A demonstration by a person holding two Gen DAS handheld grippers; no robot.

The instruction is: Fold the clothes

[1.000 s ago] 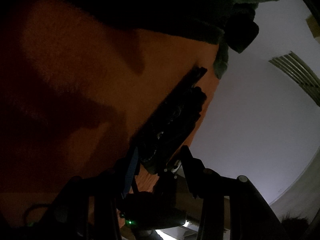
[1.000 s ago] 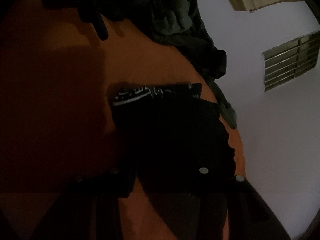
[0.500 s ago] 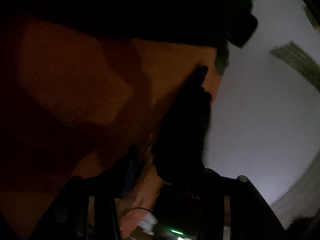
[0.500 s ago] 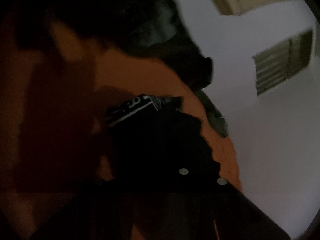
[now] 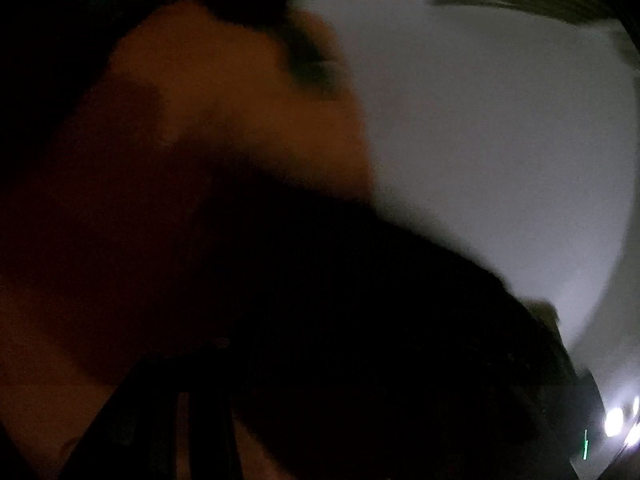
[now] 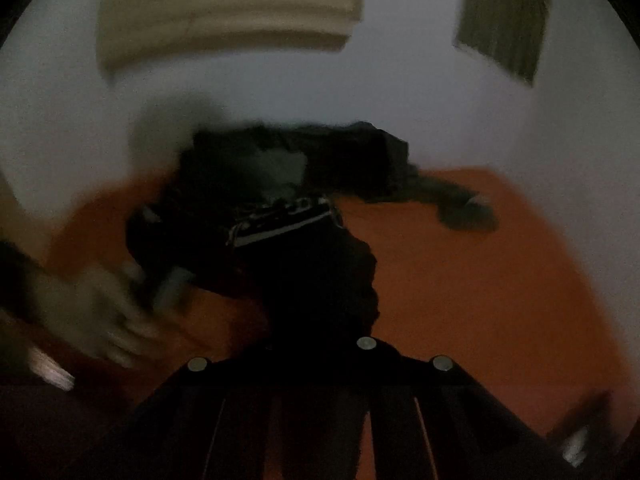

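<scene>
A dim room with a pale wall (image 6: 420, 92) and an orange sheet (image 6: 480, 264) spread over the surface below me. My right tool (image 6: 320, 344) is clamped shut on the dark garment (image 6: 320, 280), which rises from the sheet into its jaws; the garment's striped band (image 6: 280, 220) lies beyond the tool, toward the wall. A heap of other dark clothes (image 6: 328, 152) sits past the band, against the wall. My left hand (image 6: 108, 320) blurs to the left of the garment. In the left view, dark cloth (image 5: 360, 320) covers my left tool, so I cannot tell how its jaws stand.
</scene>
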